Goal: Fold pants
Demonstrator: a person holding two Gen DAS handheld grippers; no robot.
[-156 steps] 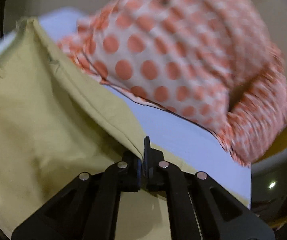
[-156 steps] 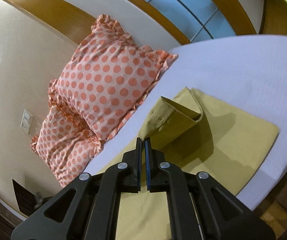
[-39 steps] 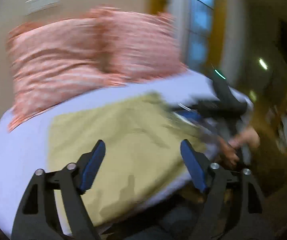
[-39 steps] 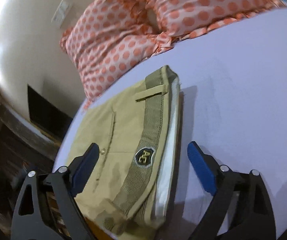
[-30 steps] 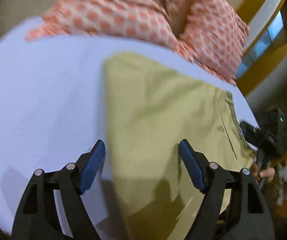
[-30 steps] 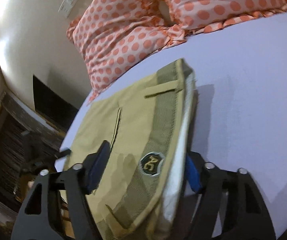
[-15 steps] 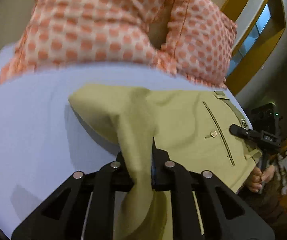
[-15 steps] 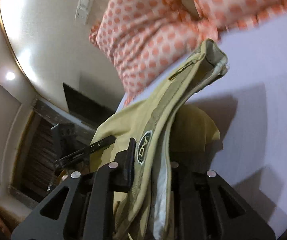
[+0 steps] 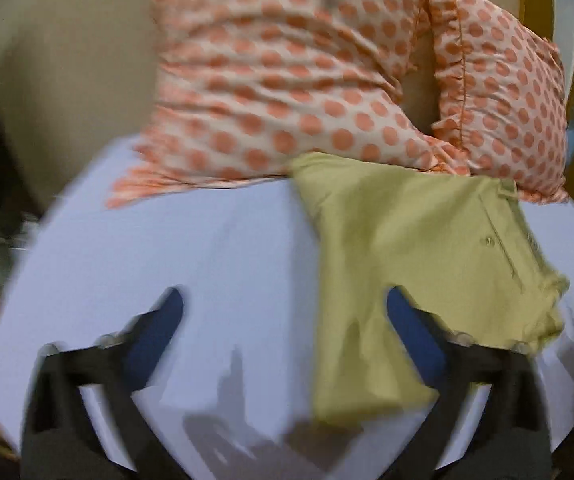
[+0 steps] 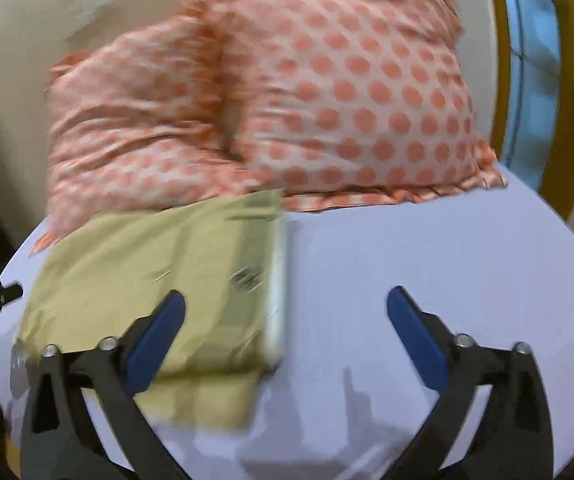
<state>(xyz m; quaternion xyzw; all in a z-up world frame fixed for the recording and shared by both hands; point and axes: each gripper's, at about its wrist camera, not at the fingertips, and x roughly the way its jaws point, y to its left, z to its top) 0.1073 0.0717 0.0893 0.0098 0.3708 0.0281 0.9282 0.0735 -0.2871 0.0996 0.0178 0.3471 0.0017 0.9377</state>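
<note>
The pants (image 9: pixel 419 256) are laid on the bed sheet (image 9: pixel 191 264) as a flat, folded, yellow-green pile, with the far edge touching the dotted pillows (image 9: pixel 287 80). In the left view the pile is seen at about 2 o'clock from the left gripper (image 9: pixel 283 320); in the right view the pants (image 10: pixel 159 280) are seen at about 10 o'clock from the right gripper (image 10: pixel 285 320). Both tongs are spread wide and nothing is held in them.

The fold looks done, so the job is judged to be close to its end. It could still be spoiled. The near corner is seen to lie under one left finger (image 9: pixel 415 336), and the cloth could be caught and dragged if that gripper is moved carelessly. The top layer could also slide, because the cloth is soft and thin.

The pants look smooth, with a striped waistband (image 10: pixel 255 248), a small badge and a button (image 9: pixel 488 241). The sheet is pale, flat and even. The pillows are puffy, with orange dots and frilly edges. Both pictures are blurred, so small things cannot be told
</note>
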